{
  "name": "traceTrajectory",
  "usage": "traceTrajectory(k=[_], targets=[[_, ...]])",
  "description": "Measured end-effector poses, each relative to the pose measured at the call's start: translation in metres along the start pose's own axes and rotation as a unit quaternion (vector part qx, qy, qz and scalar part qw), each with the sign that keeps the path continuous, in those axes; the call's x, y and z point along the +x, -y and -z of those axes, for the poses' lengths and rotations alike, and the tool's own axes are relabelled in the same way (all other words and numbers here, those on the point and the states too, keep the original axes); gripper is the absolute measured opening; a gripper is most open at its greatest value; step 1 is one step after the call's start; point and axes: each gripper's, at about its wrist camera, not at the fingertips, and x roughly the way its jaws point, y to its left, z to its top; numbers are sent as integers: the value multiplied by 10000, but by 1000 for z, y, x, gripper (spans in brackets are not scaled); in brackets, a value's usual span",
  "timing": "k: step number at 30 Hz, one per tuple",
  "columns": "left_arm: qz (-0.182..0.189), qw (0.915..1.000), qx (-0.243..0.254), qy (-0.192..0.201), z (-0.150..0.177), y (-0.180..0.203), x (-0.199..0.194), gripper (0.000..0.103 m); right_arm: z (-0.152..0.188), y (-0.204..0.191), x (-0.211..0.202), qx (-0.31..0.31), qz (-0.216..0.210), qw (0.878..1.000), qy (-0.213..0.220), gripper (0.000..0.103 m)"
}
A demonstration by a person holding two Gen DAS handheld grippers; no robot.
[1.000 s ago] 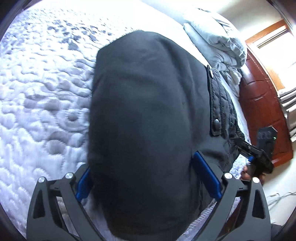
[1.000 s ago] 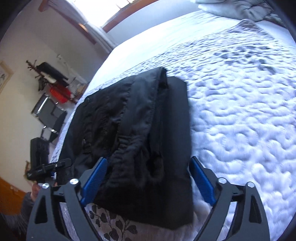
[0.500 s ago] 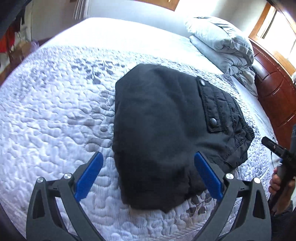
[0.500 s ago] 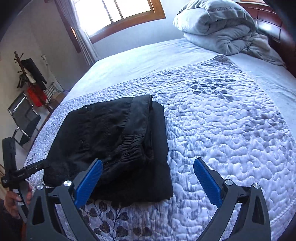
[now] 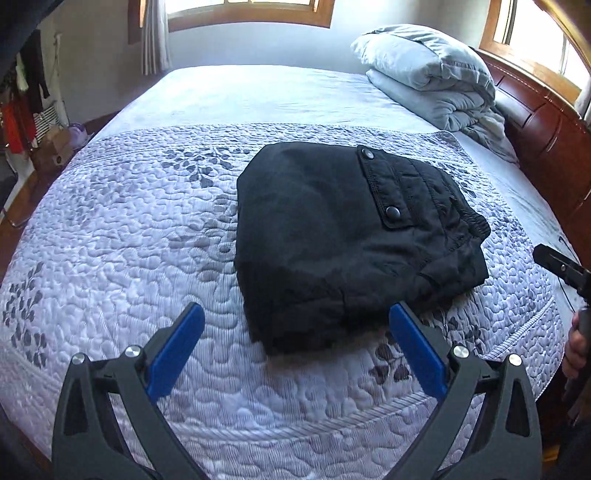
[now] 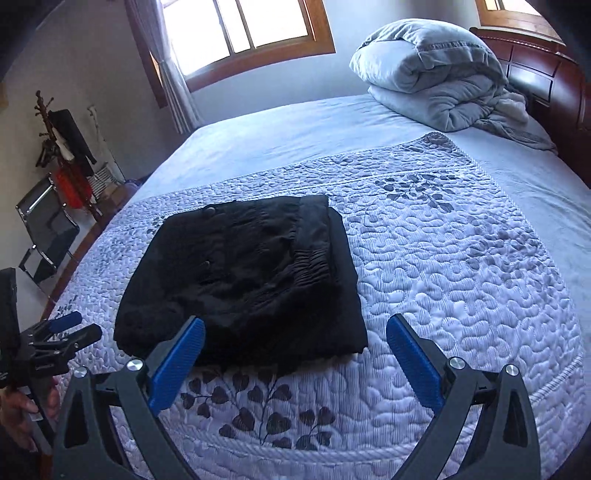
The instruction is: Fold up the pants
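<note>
Both tools gaping, pulled back | pants [image 5: 332, 236] folded on quilt [image 5: 110, 240]

Home bedroom: quilted bed [image 6: 461, 258], folded duvet [image 6: 436, 77], wooden headboard [image 5: 546, 140], coat rack [image 6: 62, 147].

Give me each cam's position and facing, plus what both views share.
Left wrist: on the left gripper, above the bed's near edge, angled down at the folded pants; own open fingers, and the right gripper with its hand at right.
Right wrist: on the right gripper, same edge, angled down; own open fingers, left gripper at left.
Shared: pants, bed, duvet, window.
</note>
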Motion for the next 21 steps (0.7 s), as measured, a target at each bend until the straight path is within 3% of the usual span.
traceTrajectory(k=[9,21], targets=[[-137,9997,141,134,1,6,-27,100,5,-36,-20,-162,167,9996,130,99],[-223,9993,-108,265,6,-11,-46,100,8,-65,-28,-513,297,9981,161,99]])
